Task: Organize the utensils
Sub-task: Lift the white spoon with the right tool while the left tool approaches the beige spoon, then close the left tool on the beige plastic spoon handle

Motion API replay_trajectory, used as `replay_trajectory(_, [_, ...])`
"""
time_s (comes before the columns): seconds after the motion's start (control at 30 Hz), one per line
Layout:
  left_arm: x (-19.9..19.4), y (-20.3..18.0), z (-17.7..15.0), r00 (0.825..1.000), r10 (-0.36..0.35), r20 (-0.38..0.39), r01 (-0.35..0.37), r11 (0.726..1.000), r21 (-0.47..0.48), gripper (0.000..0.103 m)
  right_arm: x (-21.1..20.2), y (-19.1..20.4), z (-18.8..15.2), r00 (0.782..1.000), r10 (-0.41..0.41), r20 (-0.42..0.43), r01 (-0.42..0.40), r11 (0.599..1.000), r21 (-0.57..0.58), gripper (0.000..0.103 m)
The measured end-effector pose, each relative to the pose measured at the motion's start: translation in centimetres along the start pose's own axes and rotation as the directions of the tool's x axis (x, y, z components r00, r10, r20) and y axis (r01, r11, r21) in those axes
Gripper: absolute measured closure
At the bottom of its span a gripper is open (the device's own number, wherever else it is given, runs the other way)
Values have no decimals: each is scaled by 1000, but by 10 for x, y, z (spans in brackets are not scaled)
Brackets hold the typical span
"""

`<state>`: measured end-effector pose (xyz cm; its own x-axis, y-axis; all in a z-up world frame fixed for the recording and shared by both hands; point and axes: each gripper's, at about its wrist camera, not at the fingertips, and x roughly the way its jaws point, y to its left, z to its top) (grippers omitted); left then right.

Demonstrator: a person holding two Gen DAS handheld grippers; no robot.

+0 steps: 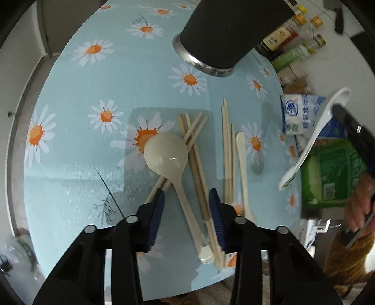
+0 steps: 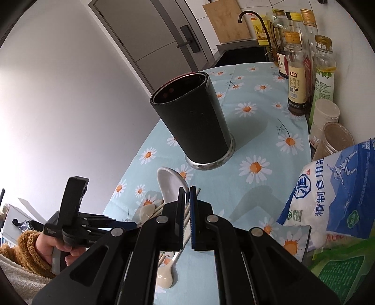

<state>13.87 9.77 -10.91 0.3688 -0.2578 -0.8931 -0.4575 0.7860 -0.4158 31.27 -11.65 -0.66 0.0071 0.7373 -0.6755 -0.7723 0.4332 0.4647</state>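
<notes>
Spoon [image 1: 172,162], cream-coloured, lies across the chopsticks [image 1: 199,169] on the desk [image 1: 77,150] with its handle between the left tool's [image 1: 186,211] part-open jaws, while the right tool [image 2: 187,211] grips a white spoon [image 2: 170,185].

So the round table has this light blue cloth with white-and-orange daisies [image 2: 257,112] all over it. Along its right edge there's a row of glass sauce and oil bottles with gold caps [image 2: 297,77], then a clear plastic jar with a tan lid [image 2: 337,138], a blue-and-white plastic salt bag [image 2: 332,194], and a green printed packet [image 1: 332,173]. Behind, a wooden cutting board [image 2: 226,21] leans by a dark curved faucet [image 2: 252,16], plus a grey door with a black handle [image 2: 187,38].
</notes>
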Motion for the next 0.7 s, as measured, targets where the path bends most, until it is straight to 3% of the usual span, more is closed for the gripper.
replay_trajectory(0.53, [14,-2,2,1000,20,-21,-22,992,-120,68,2,0,-3,998,67,-17,-68,998,-18,98])
replay_trajectory(0.7, [14,5,7,999,35,-14,-37,984,-174,84,2,0,-4,997,73,-26,-73,997,-19,98])
